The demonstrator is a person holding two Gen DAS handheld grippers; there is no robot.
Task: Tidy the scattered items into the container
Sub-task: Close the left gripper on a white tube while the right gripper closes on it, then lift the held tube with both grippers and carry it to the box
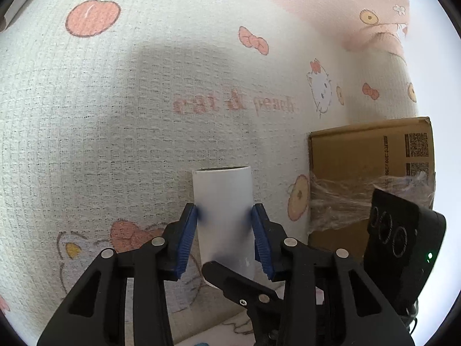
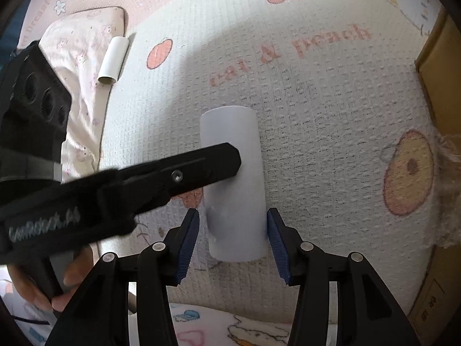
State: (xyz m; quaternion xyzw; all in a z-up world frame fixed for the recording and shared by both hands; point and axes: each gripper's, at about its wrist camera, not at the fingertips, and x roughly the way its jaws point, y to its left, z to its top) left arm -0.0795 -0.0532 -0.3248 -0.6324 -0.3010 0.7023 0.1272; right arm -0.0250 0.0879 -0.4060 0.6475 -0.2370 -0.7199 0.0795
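Nearest in the left wrist view, the left gripper (image 1: 223, 230) has its blue pads (image 1: 187, 235) pressed on both sides of a white tube (image 1: 223, 199), so it is holding it. The near end of the tube is hidden behind one black finger (image 1: 230, 276) of the other gripper, and I cannot tell if the tube touches the blanket (image 1: 100, 129) under it. To the right, the cardboard box (image 1: 360, 158) stands just beside the tube. Clear plastic wrap (image 1: 345, 201) goes around its side; its top is not visible, and its right part is covered by the black camera body (image 1: 403, 245).

In the right wrist view, nearest are the fingers of the right gripper (image 2: 233, 239), which stand moderately apart on each side of the tube's near end. On the left side a thin gap is visible; on the right side the pad is so close that I cannot tell if it touches. From the left, a blurred finger (image 2: 201, 164) of the left gripper crosses and meets the middle of the tube; a hand (image 2: 66, 285) is partly visible under it. Far left, a second tube (image 2: 112, 60) lies at the edge of a pillow (image 2: 77, 49), well apart. Between the held tube and the box at the right edge, the blanket is open.
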